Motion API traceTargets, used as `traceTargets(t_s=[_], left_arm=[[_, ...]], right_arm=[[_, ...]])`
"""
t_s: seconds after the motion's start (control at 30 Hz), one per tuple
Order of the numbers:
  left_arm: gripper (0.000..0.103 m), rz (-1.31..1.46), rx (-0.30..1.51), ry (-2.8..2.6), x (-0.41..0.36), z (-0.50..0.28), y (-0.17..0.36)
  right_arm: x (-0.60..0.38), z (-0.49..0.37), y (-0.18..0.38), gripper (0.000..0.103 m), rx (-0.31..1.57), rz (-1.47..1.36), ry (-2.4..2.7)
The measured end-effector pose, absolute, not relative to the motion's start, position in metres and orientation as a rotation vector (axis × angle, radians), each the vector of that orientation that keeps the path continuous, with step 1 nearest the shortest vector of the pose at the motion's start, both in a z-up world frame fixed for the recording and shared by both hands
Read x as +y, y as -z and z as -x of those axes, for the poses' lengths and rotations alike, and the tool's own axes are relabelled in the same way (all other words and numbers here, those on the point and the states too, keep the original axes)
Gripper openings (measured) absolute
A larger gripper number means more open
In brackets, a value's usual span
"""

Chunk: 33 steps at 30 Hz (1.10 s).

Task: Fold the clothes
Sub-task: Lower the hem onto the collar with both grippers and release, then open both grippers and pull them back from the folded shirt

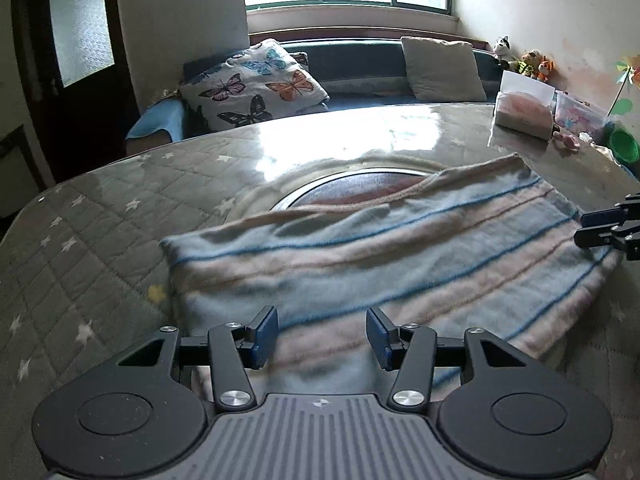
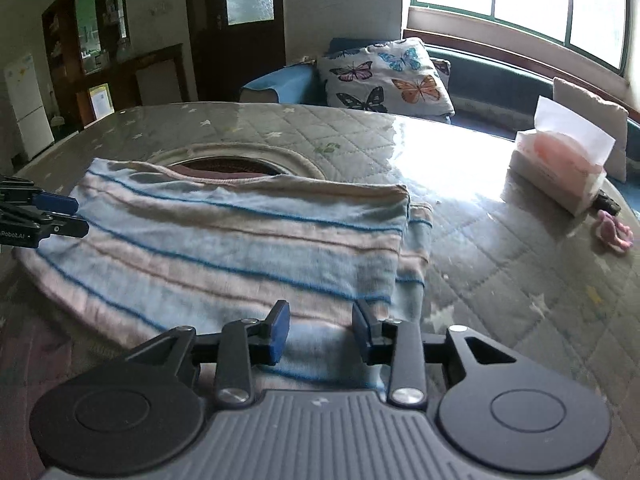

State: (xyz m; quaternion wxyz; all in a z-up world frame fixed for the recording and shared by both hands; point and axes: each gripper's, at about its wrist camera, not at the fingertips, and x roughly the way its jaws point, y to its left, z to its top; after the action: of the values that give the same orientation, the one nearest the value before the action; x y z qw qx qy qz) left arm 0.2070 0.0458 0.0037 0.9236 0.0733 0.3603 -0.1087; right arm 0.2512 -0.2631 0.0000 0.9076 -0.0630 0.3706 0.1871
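Observation:
A folded garment [image 1: 400,256] with pale blue, beige and thin dark blue stripes lies flat on the table. In the right wrist view the same garment [image 2: 240,248] shows a lower layer sticking out at its right edge. My left gripper [image 1: 322,332] hovers over the garment's near edge, jaws apart, pads pressing on nothing. My right gripper [image 2: 320,330] stands open the same way near the garment's right near corner. Each gripper also shows in the other's view: the right gripper [image 1: 600,232] at the right edge, the left gripper [image 2: 60,216] at the left edge.
The table [image 1: 100,216] has a grey quilted star-patterned cover under a glossy sheet, with a round opening [image 1: 360,188] partly under the garment. A tissue box [image 2: 560,172] and a small pink item [image 2: 614,234] sit at the right. A sofa with a butterfly cushion [image 1: 256,84] stands behind.

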Motion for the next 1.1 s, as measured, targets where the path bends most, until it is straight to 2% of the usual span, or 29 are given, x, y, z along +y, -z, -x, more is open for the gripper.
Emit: traceTargets(t_s=[0.23, 0.67, 0.8, 1.0, 1.1], left_arm=[[0.054, -0.137, 0.728, 0.184, 0.056, -0.179, 0.001], [0.058, -0.079, 0.712, 0.143, 0.076, -0.15, -0.005], [0.058, -0.056, 0.697, 0.112, 0.079, -0.151, -0.008], [0.059, -0.063, 0.735, 0.068, 0.086, -0.149, 0.005], [0.063, -0.06, 0.733, 0.052, 0.092, -0.145, 0.006]], right_arm=[[-0.271, -0.228, 0.004, 0.041, 0.748, 0.147, -0.362], [-0.274, -0.213, -0.007, 0.042, 0.734, 0.168, -0.362], [-0.263, -0.214, -0.012, 0.052, 0.706, 0.165, -0.383], [-0.255, -0.215, 0.002, 0.053, 0.715, 0.191, -0.377], [-0.258, -0.211, 0.004, 0.054, 0.726, 0.204, -0.369]])
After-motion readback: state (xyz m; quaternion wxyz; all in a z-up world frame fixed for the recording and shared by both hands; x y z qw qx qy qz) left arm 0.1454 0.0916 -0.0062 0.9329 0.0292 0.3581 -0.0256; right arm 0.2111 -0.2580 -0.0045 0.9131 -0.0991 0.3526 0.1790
